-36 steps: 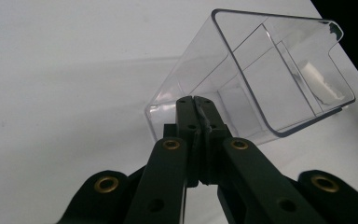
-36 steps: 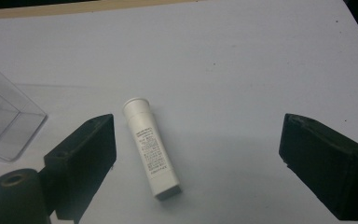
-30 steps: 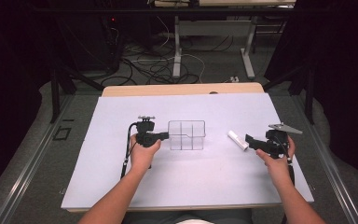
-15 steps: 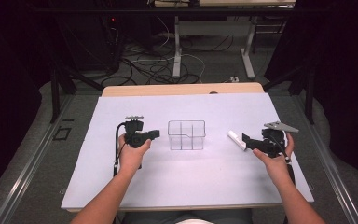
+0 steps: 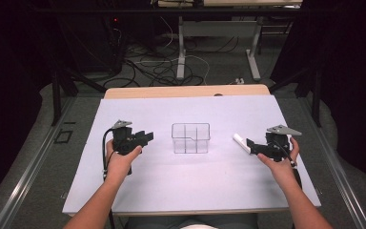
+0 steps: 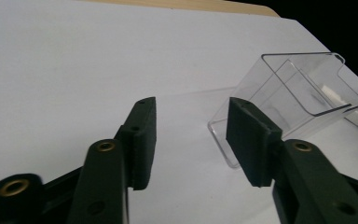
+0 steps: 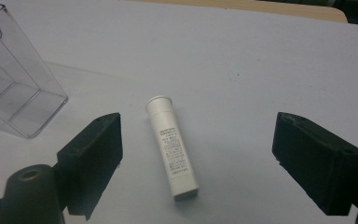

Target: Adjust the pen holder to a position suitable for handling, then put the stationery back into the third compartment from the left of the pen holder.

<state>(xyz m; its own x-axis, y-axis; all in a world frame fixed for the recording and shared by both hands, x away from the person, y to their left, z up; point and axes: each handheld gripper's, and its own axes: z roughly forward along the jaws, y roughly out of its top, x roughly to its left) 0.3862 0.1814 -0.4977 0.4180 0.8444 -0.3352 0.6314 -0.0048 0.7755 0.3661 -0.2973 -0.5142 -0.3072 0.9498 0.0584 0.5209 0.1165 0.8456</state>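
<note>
Tabletop (image 5: 181, 191): white sheet over a wooden top; wood edge visible along the far side.
Clear organizer (image 5: 190, 138): transparent plastic box with inner dividers, upright near the middle of the tabletop, between the two grippers, touching neither.
Left gripper (image 5: 146, 138): held in the left hand, well to the left of the clear organizer, pointing toward it. Jaws partly spread and have just been opening; nothing between them. In the left gripper view the clear organizer (image 6: 289, 100) sits beyond the jaw tips.
Right gripper (image 5: 249, 144): held in the right hand, right of the clear organizer. Jaws wide apart, pads touching nothing.
White tube (image 7: 171, 147): lies flat on the tabletop, lengthwise between the spread jaws of the right gripper, flanged end away from it, printed label up. In the high view the white tube (image 5: 239, 141) lies just ahead of the jaw tips, right of the clear organizer and apart from it.
</note>
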